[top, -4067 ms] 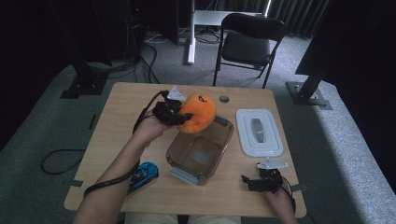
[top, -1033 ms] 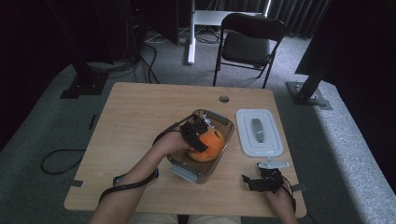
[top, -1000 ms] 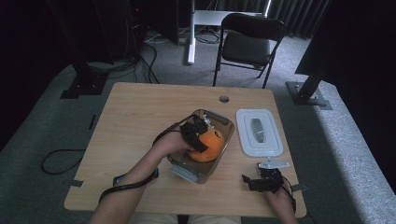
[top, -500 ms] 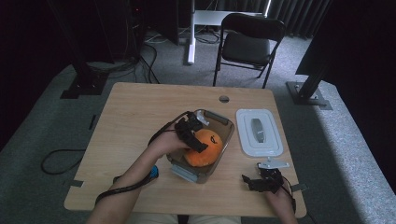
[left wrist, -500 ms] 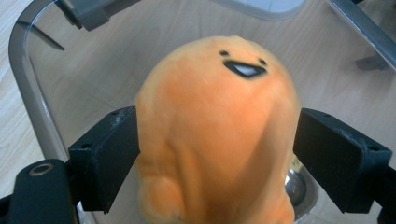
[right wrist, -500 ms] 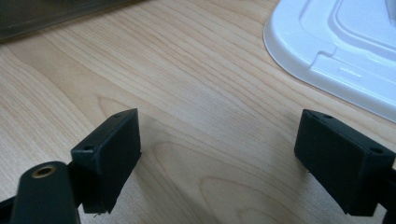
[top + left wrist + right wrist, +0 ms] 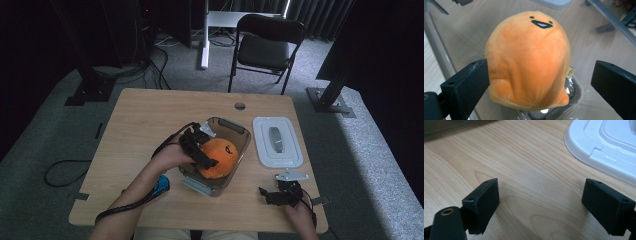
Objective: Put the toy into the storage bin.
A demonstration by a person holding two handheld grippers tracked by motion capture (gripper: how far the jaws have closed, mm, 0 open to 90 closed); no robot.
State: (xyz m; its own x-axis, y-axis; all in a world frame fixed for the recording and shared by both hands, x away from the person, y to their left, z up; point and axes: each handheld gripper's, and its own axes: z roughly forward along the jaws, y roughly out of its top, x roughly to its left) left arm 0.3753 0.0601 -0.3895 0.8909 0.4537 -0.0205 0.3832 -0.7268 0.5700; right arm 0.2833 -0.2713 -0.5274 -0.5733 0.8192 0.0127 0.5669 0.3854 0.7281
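Your table [image 7: 135, 130] stands in a dark room with a chair [image 7: 265, 47] beyond it. On it sits the clear box [image 7: 240, 134], and the orange plush [image 7: 217, 157] lies inside it, so the placing looks done. The white lid [image 7: 277, 142] lies just beside the box, not yet on; closing it seems to be what is left. Your left gripper [image 7: 540, 82] has just been opening: its jaws stand spread, the plush between them, the right one clear of it. Your right gripper [image 7: 541, 202] rests spread and empty near the lid.
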